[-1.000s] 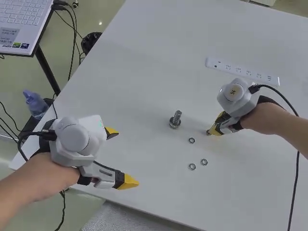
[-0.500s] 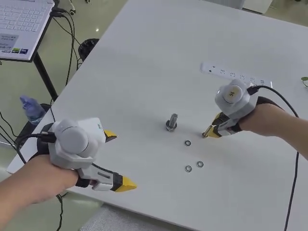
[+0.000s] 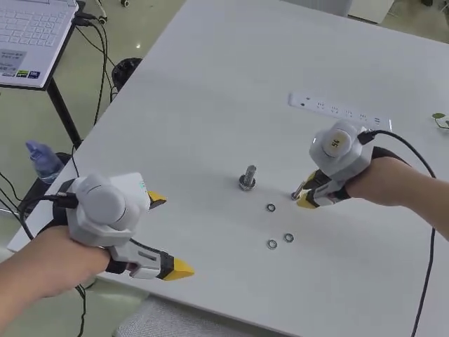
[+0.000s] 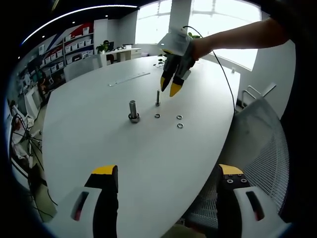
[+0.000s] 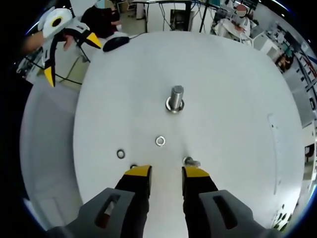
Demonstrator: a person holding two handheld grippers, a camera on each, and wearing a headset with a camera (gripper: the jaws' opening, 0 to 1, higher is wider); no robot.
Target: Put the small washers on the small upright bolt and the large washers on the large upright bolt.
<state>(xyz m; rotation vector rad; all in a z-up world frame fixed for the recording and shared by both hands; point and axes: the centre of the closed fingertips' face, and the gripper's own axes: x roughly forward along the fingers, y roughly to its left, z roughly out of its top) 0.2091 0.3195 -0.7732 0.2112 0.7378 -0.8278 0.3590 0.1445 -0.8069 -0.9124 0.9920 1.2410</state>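
White table (image 3: 210, 84): what else was around it?

A power strip (image 3: 340, 111) lay at the far side, well apart from the work. Off the table's left edge were a laptop (image 3: 28, 31), a bottle (image 3: 43, 158) and loose cables (image 3: 105, 49). In the left gripper view a mesh chair (image 4: 257, 144) stood at the near edge.

Where were the bolts and washers?

The large bolt (image 3: 248, 178) stood upright mid-table, with the small bolt (image 3: 297, 191) to its right. Three washers (image 3: 271, 208) lay flat and loose on the table, nearer the person, on neither bolt.

And the grippers?

The right gripper (image 3: 303, 195) was held low, its tips just beside the small bolt, jaws a little apart and gripping nothing. The left gripper (image 3: 169, 234) hung over the near left edge, jaws wide apart and empty, well away from the parts.

Anything hard to make out?

In the right gripper view one jaw half hid the nearest washer. A wider ring sat at the large bolt's foot; whether it was a washer could not be told. Nor could the washers' sizes be told apart.
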